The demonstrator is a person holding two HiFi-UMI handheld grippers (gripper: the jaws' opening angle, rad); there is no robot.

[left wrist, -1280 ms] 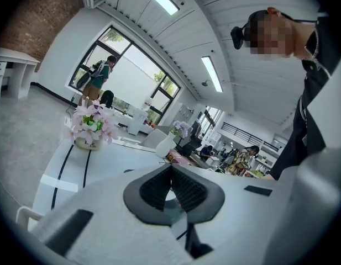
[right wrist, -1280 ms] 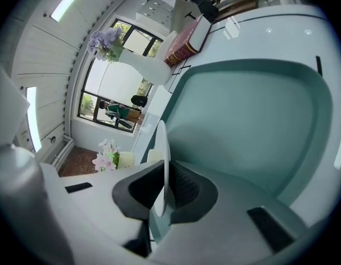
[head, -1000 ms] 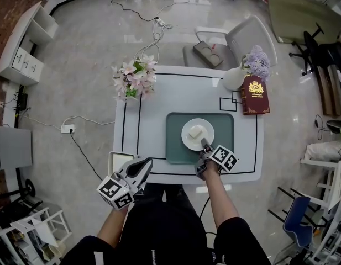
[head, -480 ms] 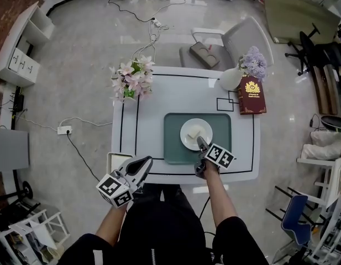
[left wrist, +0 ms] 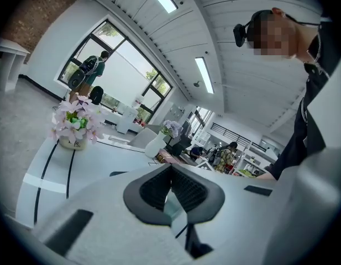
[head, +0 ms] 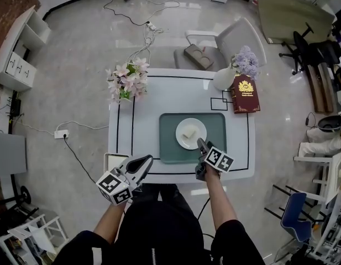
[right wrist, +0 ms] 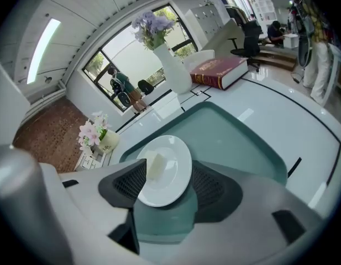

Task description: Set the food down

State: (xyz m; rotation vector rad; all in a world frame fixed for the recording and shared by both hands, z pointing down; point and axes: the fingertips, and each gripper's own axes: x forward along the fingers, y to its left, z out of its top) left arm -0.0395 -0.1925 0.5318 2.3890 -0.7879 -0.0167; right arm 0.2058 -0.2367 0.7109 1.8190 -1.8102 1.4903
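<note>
With the food (head: pixel 188 134) resting on the plate (head: pixel 195 127), flat on the tray (head: pixel 216 125) at the middle of the desk (head: pixel 142 101), the right gripper (head: pixel 199 143) has just been opening its fingers (right wrist: pixel 211 186), which stand wide with the plate rim between them unpressed, indicating release, whereas the left gripper (head: pixel 147 159) idles clear, fingers (left wrist: pixel 153 189) together and empty.

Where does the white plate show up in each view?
Head view: white plate at picture centre, on the green tray.
Left gripper view: not in it.
Right gripper view: white plate low centre, on the green tray.
Shared landmark: the pink flowers, in all three.
</note>
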